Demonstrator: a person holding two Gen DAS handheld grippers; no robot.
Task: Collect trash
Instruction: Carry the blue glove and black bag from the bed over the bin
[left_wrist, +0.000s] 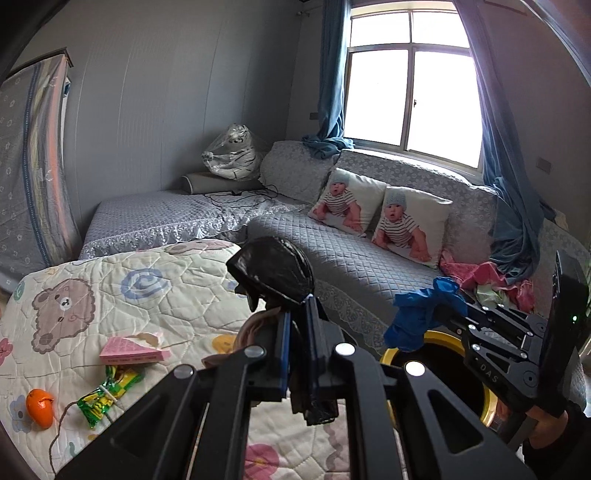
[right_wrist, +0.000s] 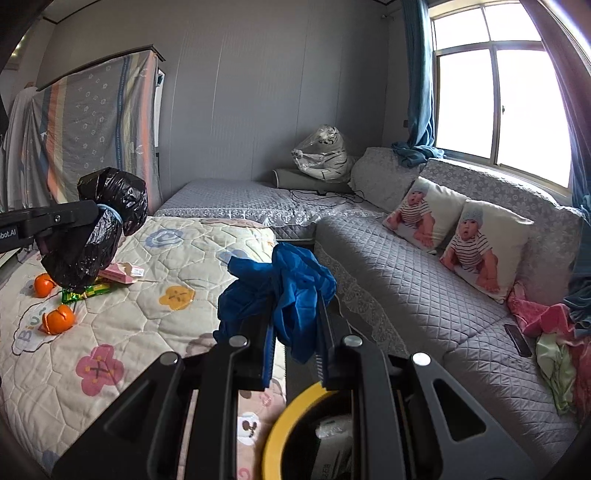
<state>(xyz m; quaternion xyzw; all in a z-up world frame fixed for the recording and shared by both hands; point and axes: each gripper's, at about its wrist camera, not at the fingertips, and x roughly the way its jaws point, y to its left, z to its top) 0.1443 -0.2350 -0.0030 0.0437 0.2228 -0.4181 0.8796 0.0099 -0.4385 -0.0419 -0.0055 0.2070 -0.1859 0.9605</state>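
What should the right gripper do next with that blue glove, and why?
Probably lower the right gripper a little and open it, since it is shut on the crumpled blue glove, and the yellow-rimmed bin sits right beneath it.

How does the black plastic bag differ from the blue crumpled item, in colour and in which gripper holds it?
The black plastic bag is glossy black; the blue crumpled item is matte blue. The left gripper holds the bag, shut; the right gripper holds the blue item. The bag looks fuller and rounder, the blue item limp. Both are held above the bedding.
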